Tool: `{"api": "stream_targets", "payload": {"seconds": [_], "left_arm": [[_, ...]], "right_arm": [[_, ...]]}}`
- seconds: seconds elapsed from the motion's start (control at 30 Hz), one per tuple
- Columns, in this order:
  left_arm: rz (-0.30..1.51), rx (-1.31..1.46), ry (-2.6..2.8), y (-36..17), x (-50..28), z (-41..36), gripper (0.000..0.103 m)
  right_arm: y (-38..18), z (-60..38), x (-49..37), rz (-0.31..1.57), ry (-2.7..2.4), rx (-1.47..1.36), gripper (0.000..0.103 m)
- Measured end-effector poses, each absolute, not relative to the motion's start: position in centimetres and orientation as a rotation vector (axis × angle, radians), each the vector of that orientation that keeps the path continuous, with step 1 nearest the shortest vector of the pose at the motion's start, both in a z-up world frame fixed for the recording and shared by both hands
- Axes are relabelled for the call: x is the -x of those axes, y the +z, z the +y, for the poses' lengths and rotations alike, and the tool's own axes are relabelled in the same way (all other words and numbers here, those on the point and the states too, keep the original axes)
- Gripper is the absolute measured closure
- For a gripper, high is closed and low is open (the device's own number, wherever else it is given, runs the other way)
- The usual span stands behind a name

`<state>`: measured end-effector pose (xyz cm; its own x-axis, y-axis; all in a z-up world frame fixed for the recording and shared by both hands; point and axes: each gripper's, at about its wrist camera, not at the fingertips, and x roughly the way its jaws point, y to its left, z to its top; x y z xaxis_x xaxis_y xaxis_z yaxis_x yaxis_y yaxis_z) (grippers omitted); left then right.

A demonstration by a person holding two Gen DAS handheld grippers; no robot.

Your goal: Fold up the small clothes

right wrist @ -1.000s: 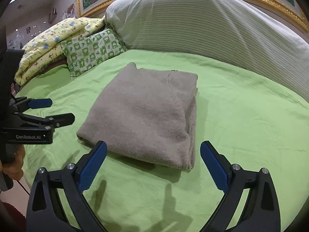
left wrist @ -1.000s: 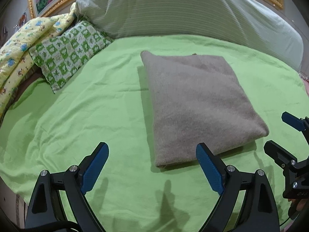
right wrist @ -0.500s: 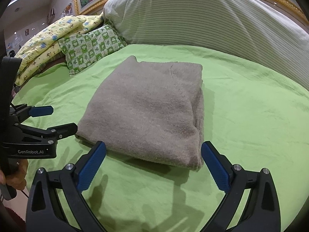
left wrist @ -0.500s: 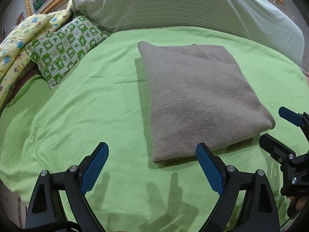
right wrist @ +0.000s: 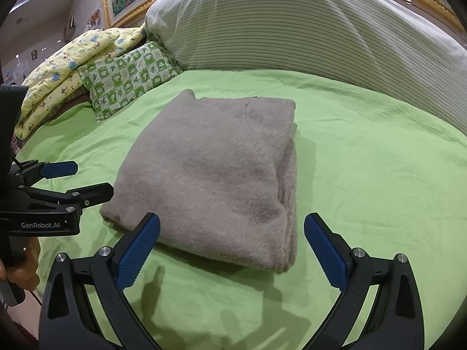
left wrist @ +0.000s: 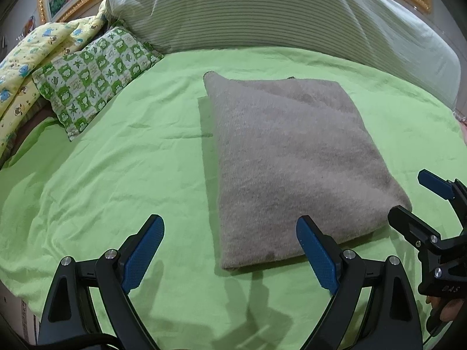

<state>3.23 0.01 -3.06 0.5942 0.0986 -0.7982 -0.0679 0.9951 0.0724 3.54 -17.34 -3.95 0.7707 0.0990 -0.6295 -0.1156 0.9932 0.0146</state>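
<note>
A taupe knitted garment lies folded into a thick rectangle on the green bedsheet; it also shows in the right wrist view. My left gripper is open and empty, just in front of the garment's near left corner. My right gripper is open and empty, straddling the garment's near right corner without touching it. Each gripper shows in the other's view: the right one at the right edge, the left one at the left edge.
A large striped bolster runs along the back of the bed. A green patterned pillow and a yellow printed quilt lie at the back left. The sheet stretches right of the garment.
Both grippers have moved slightly closer to the folded garment and lower. The garment has not moved. Both stay open.
</note>
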Motion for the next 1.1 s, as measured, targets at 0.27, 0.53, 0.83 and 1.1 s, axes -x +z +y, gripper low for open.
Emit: {"api": "stream_targets", "payload": {"seconds": [0.27,0.53,0.83,1.1], "left_arm": [[0.932,-0.039,0.083,-2.89,-3.28,-0.26,0.010],[0.944,-0.034,0.083,-2.97,-3.27,-0.25,0.010],[0.952,-0.038,0.082,-3.04,-3.29,-0.37,0.010],[0.971,-0.034,0.079,-3.29,-3.37,-0.38,0.010]], "right_arm": [[-3.63,-17.50,-4.02,0.678,0.106,0.015,0.003],[-3.49,-17.18,-4.11,0.673,0.115,0.015,0.003],[-3.38,-17.20,-4.30,0.675,0.118,0.020,0.003],[-3.31,-17.18,-4.43,0.681,0.115,0.013,0.003]]}}
